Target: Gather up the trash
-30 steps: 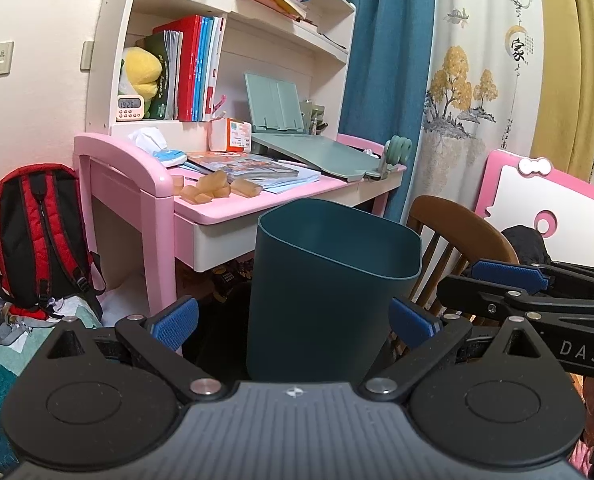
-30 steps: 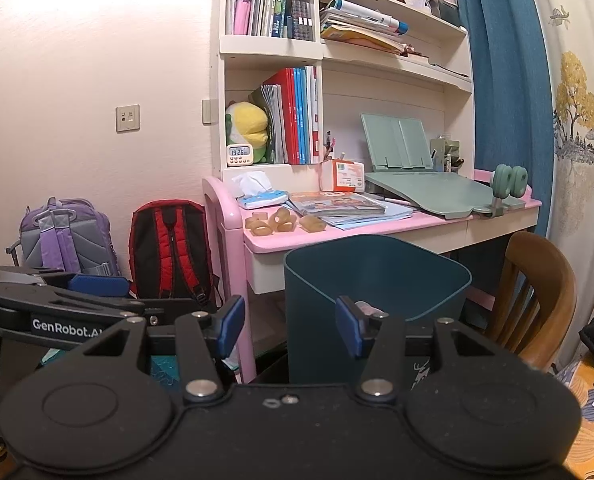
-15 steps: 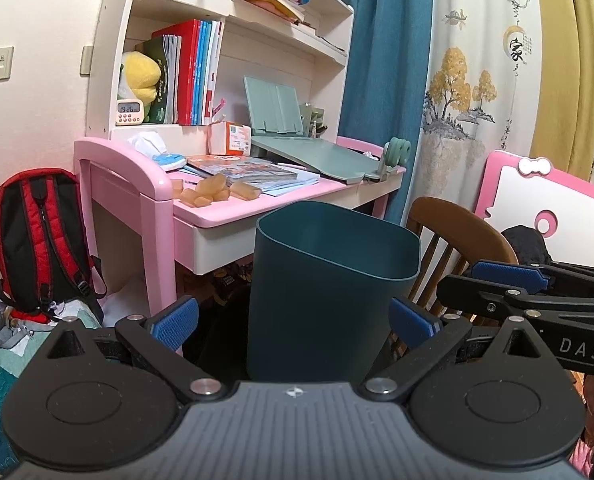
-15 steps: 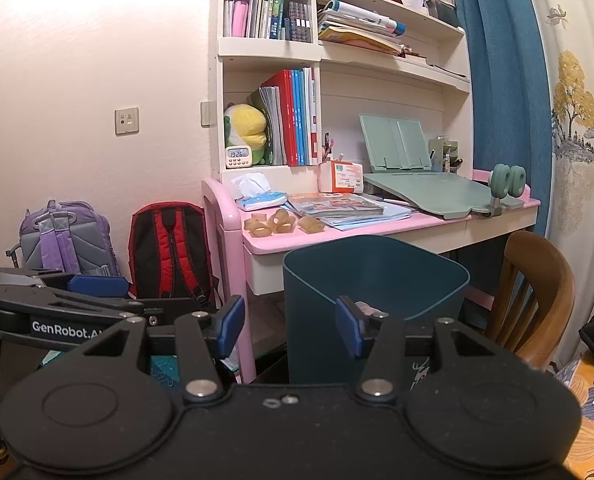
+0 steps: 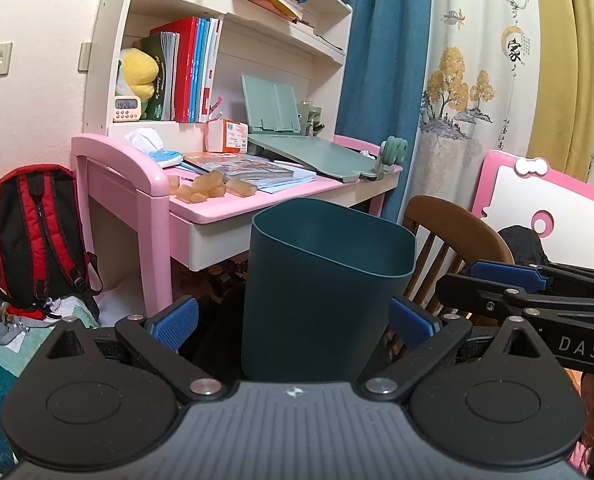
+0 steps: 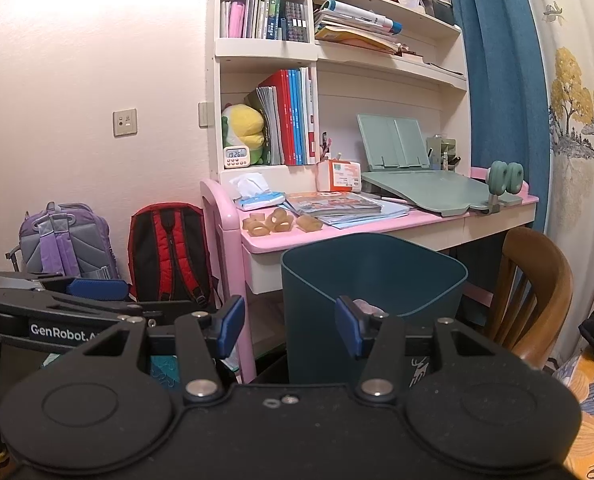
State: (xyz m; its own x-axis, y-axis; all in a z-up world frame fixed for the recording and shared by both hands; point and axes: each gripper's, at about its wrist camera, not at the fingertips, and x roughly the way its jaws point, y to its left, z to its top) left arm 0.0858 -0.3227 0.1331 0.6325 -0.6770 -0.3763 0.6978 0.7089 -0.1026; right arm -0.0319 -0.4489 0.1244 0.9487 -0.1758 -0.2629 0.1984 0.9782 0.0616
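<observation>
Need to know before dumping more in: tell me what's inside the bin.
Inside the bin, the right view shows only a bit of pale crumpled stuff at the near wall. That wall and the right claw hide the bottom. The left view shows only bare inner wall.

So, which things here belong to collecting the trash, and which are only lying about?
For the job:
- dark green bin
- tan tape rolls on the pink desk, likely the trash
- left gripper and right gripper, jaws open, nothing held

Just lying about:
- red backpack
- purple backpack
- wooden chair
- yellow plush toy
</observation>
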